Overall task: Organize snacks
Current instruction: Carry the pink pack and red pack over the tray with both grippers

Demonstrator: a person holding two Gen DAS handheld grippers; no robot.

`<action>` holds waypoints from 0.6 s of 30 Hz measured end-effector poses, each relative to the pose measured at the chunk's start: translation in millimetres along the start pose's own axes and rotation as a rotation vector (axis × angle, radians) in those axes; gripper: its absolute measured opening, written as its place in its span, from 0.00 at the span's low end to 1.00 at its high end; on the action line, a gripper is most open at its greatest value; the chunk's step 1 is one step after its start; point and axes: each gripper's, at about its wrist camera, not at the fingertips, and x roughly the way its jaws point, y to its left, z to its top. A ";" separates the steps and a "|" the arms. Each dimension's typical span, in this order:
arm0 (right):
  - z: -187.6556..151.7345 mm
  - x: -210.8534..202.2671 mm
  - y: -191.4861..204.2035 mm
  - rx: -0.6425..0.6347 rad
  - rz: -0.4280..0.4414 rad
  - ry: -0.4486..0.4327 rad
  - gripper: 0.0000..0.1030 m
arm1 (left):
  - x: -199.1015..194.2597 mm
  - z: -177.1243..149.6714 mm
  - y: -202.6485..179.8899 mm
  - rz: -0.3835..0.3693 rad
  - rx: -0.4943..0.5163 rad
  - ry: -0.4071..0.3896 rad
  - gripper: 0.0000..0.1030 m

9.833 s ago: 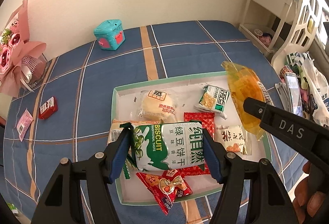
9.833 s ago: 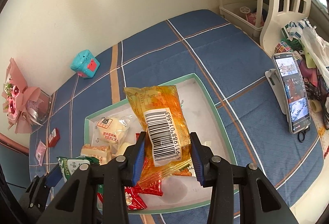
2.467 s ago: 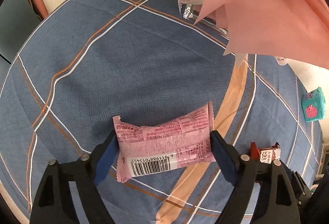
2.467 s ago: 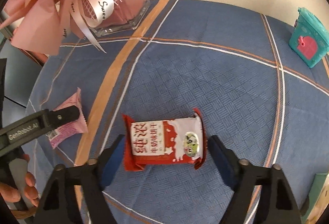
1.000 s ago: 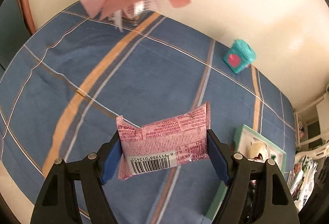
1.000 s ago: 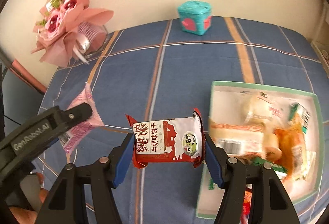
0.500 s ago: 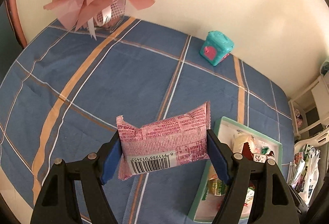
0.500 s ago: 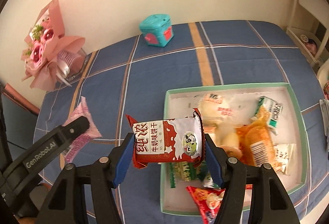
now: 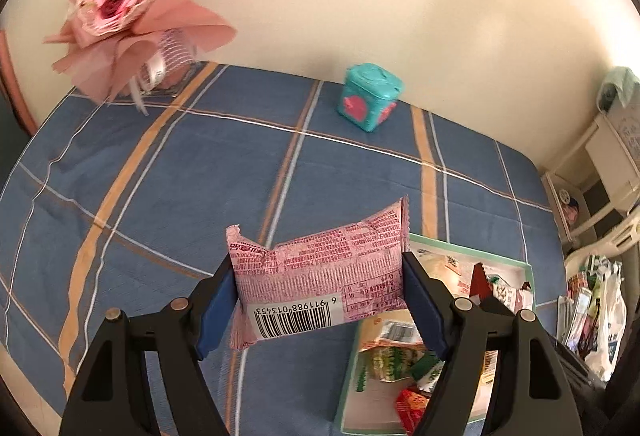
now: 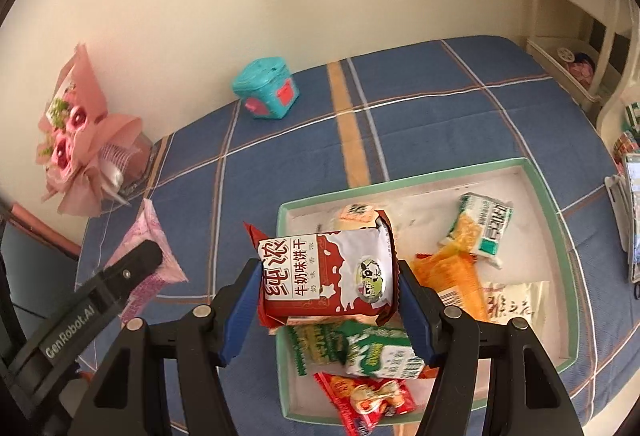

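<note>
My left gripper (image 9: 318, 290) is shut on a pink snack packet (image 9: 320, 276) with a barcode, held above the blue checked cloth left of the tray (image 9: 524, 268). My right gripper (image 10: 326, 282) is shut on a red and white milk biscuit packet (image 10: 326, 276), held over the left edge of the green-rimmed white tray (image 10: 400, 186). The tray holds several snacks: an orange packet (image 10: 456, 276), a green biscuit pack (image 10: 376, 352), a red packet (image 10: 368, 400). The left gripper with the pink packet (image 10: 146, 236) shows at the left in the right wrist view.
A pink bouquet (image 9: 136, 4) stands at the back left by the wall. A teal box (image 9: 368, 96) sits at the back middle. A white shelf (image 10: 576, 16) and a phone on a stand (image 10: 632, 204) are at the right, off the table edge.
Both grippers have carried their packets rightward from the bouquet side to the tray. The right packet is now over the tray's left edge.
</note>
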 end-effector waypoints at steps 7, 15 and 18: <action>11.5 7.6 -31.9 0.059 -0.015 -0.013 0.66 | 19.7 -2.2 -31.6 -0.004 0.095 0.025 0.76; 23.9 25.8 -59.5 0.085 -0.043 -0.040 0.66 | 58.9 -1.4 -62.9 -0.007 0.171 0.038 0.76; 26.1 33.6 -68.6 0.096 -0.059 -0.040 0.66 | 69.9 0.1 -69.0 0.003 0.181 0.022 0.76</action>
